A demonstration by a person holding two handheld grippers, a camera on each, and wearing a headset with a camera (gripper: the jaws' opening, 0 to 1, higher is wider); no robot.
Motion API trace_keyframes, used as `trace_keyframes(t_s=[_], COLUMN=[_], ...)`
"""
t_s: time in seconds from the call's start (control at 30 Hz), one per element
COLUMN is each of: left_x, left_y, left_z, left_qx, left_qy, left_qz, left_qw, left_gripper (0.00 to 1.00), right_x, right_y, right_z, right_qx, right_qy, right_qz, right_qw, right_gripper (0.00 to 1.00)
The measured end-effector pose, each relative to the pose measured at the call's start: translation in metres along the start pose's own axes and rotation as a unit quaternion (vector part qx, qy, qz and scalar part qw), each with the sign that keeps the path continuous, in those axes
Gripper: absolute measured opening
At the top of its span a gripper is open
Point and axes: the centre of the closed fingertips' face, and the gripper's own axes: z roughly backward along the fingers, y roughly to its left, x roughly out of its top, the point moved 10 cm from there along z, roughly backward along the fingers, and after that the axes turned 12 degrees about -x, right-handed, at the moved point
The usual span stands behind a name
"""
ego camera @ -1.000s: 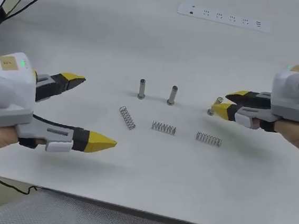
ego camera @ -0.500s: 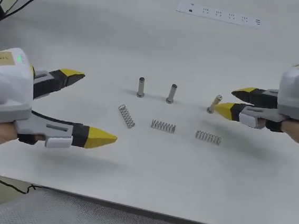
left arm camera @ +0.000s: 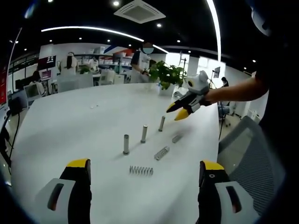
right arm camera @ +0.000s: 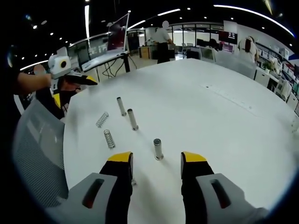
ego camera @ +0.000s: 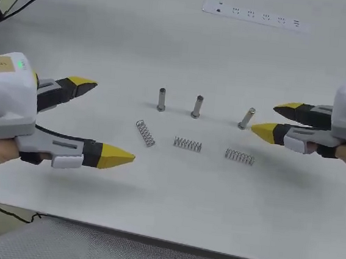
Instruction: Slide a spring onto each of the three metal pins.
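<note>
A white workbench [ego camera: 171,215] fills my headset camera, with a power strip [ego camera: 256,16] at its far edge. Three pins [ego camera: 198,107] stand in a row on it. Three springs [ego camera: 187,144] lie just in front of them, none threaded on. In the left gripper view, my left gripper [left arm camera: 145,164] is spread wide and empty, well short of the row. In the right gripper view, my right gripper [right arm camera: 157,158] is parted and holds nothing, with the nearest pin just ahead between its tips.

Left gripper [ego camera: 113,121], left of frame: white body, black jaws, yellow tips, tan label, green light.
Right gripper [ego camera: 264,118], right edge: same colours.
Pins [ego camera: 198,107], centre: silver-grey.
Springs [ego camera: 188,144], below them: silver-grey coils.
Table [ego camera: 171,209]: plain white.
Power strip [ego camera: 255,16], upper right: white.
</note>
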Motion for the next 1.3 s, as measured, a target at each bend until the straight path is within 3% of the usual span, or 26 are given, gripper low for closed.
trace_keyframes(t_s=[0.67,1.3], left_x=[0.001,0.003], left_y=[0.000,-0.001], left_z=[0.002,0.001], left_qx=[0.001,-0.002], left_qy=[-0.003,0.000], left_qz=[-0.001,-0.002], left_qw=[1.0000,1.0000], left_gripper=[0.94,0.93], right_x=[-0.014,-0.023], right_y=[0.006,0.021], right_z=[0.024,0.027], right_qx=[0.014,0.049], right_qy=[0.003,0.031], right_qz=[0.010,0.068], right_qw=[0.9998,0.9959], right_gripper=[0.38,0.34])
